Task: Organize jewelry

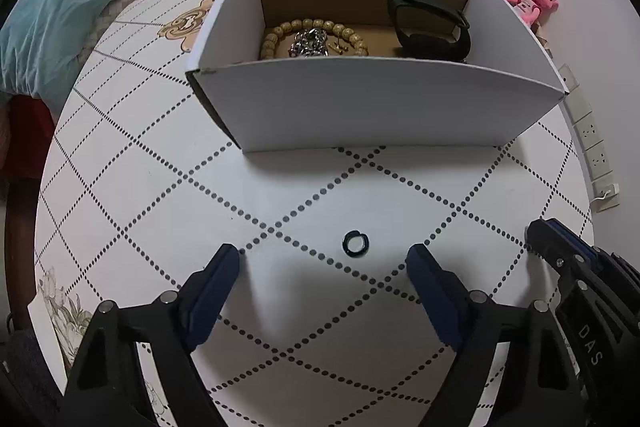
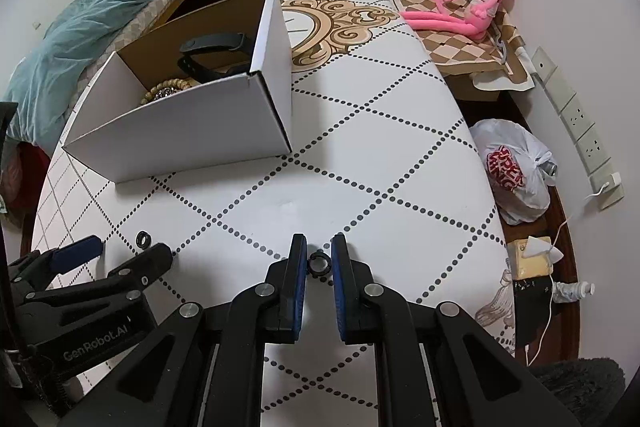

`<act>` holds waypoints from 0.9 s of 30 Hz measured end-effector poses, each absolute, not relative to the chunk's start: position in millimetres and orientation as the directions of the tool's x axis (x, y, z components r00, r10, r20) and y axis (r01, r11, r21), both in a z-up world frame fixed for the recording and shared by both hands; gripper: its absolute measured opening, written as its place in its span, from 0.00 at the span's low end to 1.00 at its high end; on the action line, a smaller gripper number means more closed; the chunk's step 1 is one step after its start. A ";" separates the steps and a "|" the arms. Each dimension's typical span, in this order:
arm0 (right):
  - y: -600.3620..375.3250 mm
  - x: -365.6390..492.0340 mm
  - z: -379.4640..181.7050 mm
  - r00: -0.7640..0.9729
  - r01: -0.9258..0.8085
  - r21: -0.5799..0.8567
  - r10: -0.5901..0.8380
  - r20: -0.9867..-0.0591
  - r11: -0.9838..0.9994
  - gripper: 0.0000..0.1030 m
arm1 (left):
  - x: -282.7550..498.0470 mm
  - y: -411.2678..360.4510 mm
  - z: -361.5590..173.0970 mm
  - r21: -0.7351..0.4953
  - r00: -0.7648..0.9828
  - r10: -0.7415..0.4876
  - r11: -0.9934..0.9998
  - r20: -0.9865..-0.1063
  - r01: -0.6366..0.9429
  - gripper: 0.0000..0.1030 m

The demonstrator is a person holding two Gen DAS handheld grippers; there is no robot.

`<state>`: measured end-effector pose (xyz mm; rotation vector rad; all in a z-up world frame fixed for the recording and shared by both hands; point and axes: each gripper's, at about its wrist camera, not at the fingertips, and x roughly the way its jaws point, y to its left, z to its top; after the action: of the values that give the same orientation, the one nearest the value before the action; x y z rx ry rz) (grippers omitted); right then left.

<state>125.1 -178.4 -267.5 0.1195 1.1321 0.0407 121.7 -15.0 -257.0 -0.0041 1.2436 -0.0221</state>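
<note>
Right gripper [image 2: 319,259] narrowly brackets black ring [image 2: 318,264]; left gripper [image 1: 324,259] spread wide.

My desk [image 1: 120,187] wears a white cover crossed by dotted black diamonds, with a tan ornament at its far end. A white cardboard box [image 1: 380,107] sits on it, and nearer me two small black rings lie apart: one [image 1: 355,243] by my left fingers, another [image 2: 318,264] between my right ones.
</note>
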 end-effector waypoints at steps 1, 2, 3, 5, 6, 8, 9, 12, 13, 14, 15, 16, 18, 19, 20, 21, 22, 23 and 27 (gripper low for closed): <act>-178.5 124.9 -267.7 0.427 0.029 0.116 0.092 -0.900 0.993 0.13 | 121.2 -15.0 -256.0 -0.011 0.326 -0.016 1.000 -0.945 0.018 0.76; -178.8 124.8 -267.9 0.427 0.030 0.115 0.091 -0.900 0.993 0.13 | 120.1 -15.4 -255.2 -0.011 0.334 -0.019 1.000 -0.942 0.024 0.69; -178.5 124.7 -267.9 0.427 0.030 0.115 0.091 -0.900 0.993 0.13 | 120.4 -16.5 -253.4 -0.010 0.342 -0.020 0.999 -0.940 0.030 0.66; -178.4 124.6 -268.0 0.426 0.030 0.114 0.090 -0.900 0.993 0.13 | 122.9 -16.1 -251.4 -0.011 0.353 -0.025 0.999 -0.935 0.041 0.49; -178.5 124.6 -268.0 0.426 0.031 0.113 0.089 -0.900 0.993 0.13 | 123.1 -17.3 -249.9 -0.011 0.358 -0.027 0.999 -0.933 0.047 0.43; -179.0 124.9 -267.9 0.426 0.031 0.113 0.089 -0.900 0.993 0.13 | 123.0 -17.7 -249.1 -0.013 0.362 -0.034 0.998 -0.931 0.061 0.27; -179.3 124.8 -267.8 0.426 0.032 0.114 0.090 -0.900 0.993 0.13 | 125.0 -16.2 -249.2 -0.014 0.362 -0.037 0.998 -0.932 0.066 0.24; -181.1 124.4 -266.1 0.430 0.035 0.117 0.091 -0.898 0.992 0.13 | 124.2 -16.2 -248.8 -0.030 0.359 -0.057 0.996 -0.932 0.080 0.12; -181.7 124.3 -264.6 0.433 0.035 0.119 0.092 -0.896 0.992 0.13 | 124.2 -15.4 -248.6 -0.035 0.358 -0.062 0.996 -0.932 0.081 0.12; -182.4 124.3 -263.4 0.437 0.035 0.120 0.093 -0.895 0.992 0.13 | 123.7 -14.7 -248.0 -0.040 0.358 -0.067 0.996 -0.931 0.082 0.12; -182.6 124.2 -262.0 0.440 0.036 0.121 0.093 -0.893 0.992 0.13 | 123.0 -14.2 -247.4 -0.044 0.359 -0.070 0.996 -0.931 0.082 0.11; -182.7 124.2 -260.8 0.442 0.037 0.122 0.093 -0.892 0.992 0.13 | 122.2 -14.0 -246.8 -0.047 0.360 -0.073 0.996 -0.930 0.081 0.11; -183.2 124.2 -257.9 0.448 0.037 0.127 0.097 -0.889 0.991 0.13 | 121.8 -12.4 -244.5 -0.055 0.362 -0.081 0.995 -0.929 0.081 0.11; -183.6 124.2 -256.6 0.450 0.036 0.130 0.100 -0.887 0.991 0.13 | 121.4 -12.2 -242.3 -0.060 0.364 -0.086 0.995 -0.927 0.082 0.11; -183.3 124.3 -255.0 0.453 0.036 0.133 0.103 -0.886 0.990 0.13 | 121.3 -11.4 -239.6 -0.064 0.368 -0.091 0.994 -0.925 0.084 0.11; -183.2 124.5 -252.8 0.456 0.035 0.136 0.105 -0.883 0.990 0.13 | 121.4 -10.2 -236.5 -0.068 0.373 -0.095 0.994 -0.923 0.085 0.11; -182.9 124.8 -251.1 0.459 0.034 0.138 0.107 -0.882 0.990 0.13 | 121.7 -10.5 -234.0 -0.071 0.377 -0.098 0.994 -0.921 0.085 0.11; -183.1 125.3 -248.5 0.463 0.033 0.144 0.112 -0.879 0.989 0.13 | 122.1 -9.5 -229.7 -0.078 0.384 -0.105 0.993 -0.917 0.086 0.11; -183.0 129.6 -233.7 0.483 0.027 0.177 0.142 -0.864 0.984 0.13 | 125.3 -5.1 -207.3 -0.113 0.413 -0.140 0.989 -0.900 0.090 0.10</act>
<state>129.6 -183.0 -233.7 0.1752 1.0658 0.0703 125.3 -5.1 -207.3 -0.0493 1.1364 -0.1451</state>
